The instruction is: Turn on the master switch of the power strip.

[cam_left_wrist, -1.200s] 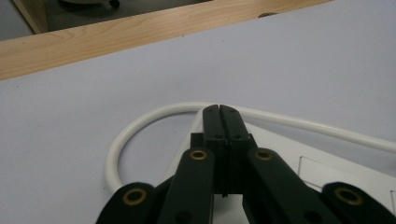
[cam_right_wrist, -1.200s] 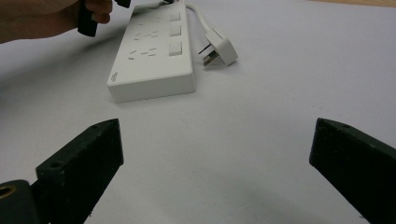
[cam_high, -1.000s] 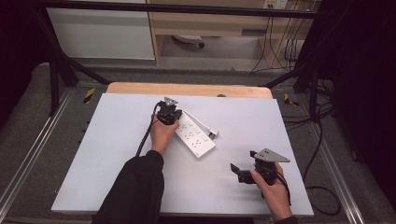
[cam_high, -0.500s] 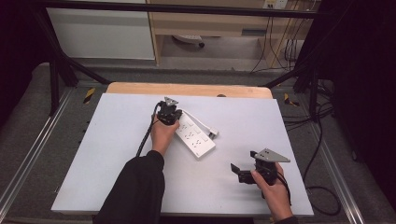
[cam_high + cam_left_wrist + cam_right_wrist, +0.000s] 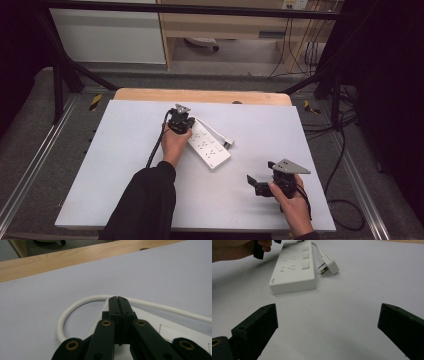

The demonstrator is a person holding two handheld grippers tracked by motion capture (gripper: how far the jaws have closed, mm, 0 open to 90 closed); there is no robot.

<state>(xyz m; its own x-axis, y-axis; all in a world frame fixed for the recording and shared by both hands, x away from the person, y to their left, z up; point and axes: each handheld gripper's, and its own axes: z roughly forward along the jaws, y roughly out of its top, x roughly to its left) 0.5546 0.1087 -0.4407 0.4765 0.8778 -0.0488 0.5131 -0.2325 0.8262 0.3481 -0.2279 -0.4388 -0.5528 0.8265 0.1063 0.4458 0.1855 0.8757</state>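
Observation:
A white power strip (image 5: 209, 146) lies slanted in the middle of the table, its white cable (image 5: 75, 306) looping out from the far end. Its plug (image 5: 228, 144) rests just to the right of it. A hand holds my left gripper (image 5: 179, 119) at the strip's far end. There the gripper (image 5: 117, 299) is shut with nothing between its jaws, and its tips sit just before the cable loop. My right gripper (image 5: 253, 184) is held near the front right of the table, apart from the strip. Here the gripper (image 5: 327, 315) is wide open and empty, facing the strip (image 5: 293, 267) and plug (image 5: 329, 265).
The table has a pale grey top (image 5: 125, 150) with a wooden strip (image 5: 200, 95) along its far edge. The left gripper's black cable (image 5: 154, 147) trails back beside the left forearm. Metal rails (image 5: 30, 170) run along both sides of the table.

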